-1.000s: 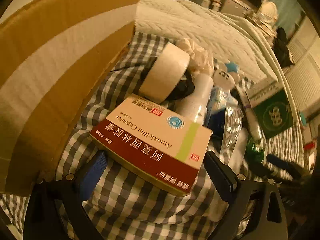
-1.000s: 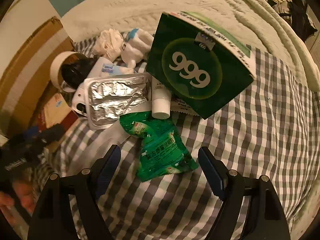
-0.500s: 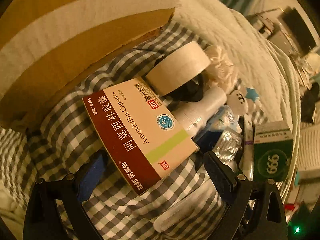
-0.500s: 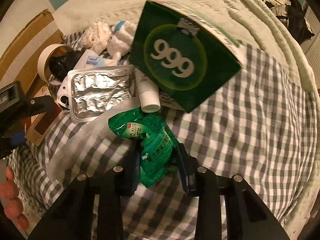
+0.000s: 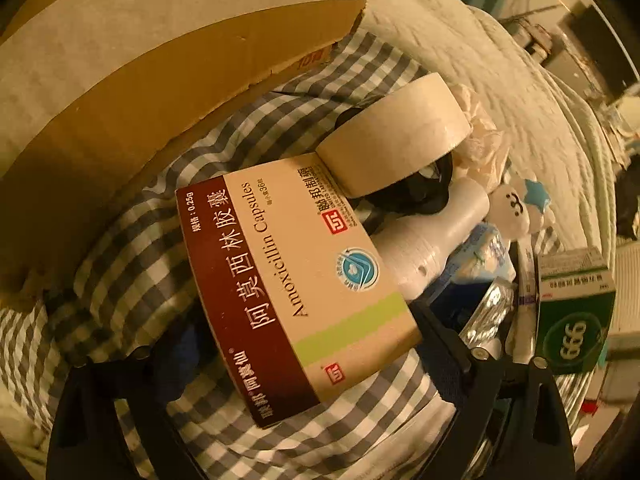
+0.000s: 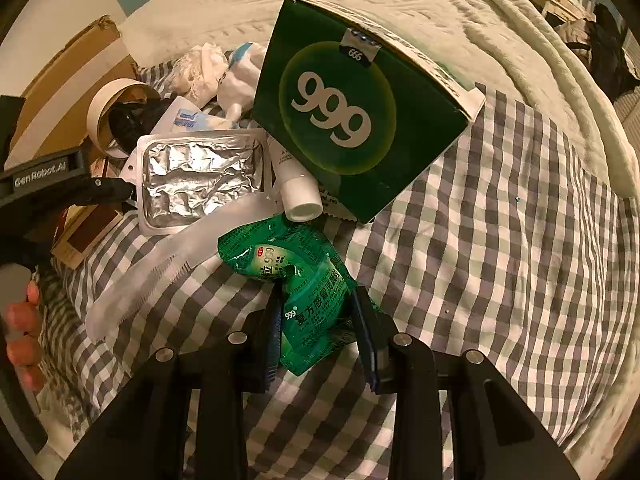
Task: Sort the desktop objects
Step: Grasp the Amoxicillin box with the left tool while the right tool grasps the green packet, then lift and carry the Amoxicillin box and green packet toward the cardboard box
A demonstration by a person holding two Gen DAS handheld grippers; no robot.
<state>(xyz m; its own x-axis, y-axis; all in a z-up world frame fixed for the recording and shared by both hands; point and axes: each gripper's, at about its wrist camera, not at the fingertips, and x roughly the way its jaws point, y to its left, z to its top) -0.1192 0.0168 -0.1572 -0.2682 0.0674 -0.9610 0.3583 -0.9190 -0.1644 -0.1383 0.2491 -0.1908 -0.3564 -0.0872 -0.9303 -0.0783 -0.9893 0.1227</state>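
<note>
Right gripper clamped on green sachet; 999 box, white tube crowd ahead.

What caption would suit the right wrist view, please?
Right gripper jaws closed on a green sachet lying on checked cloth before the 999 box.

Checked cloth on bed, green sachet, amoxicillin box, comb

bedroom: quilted bedspread, checked sheet
</note>
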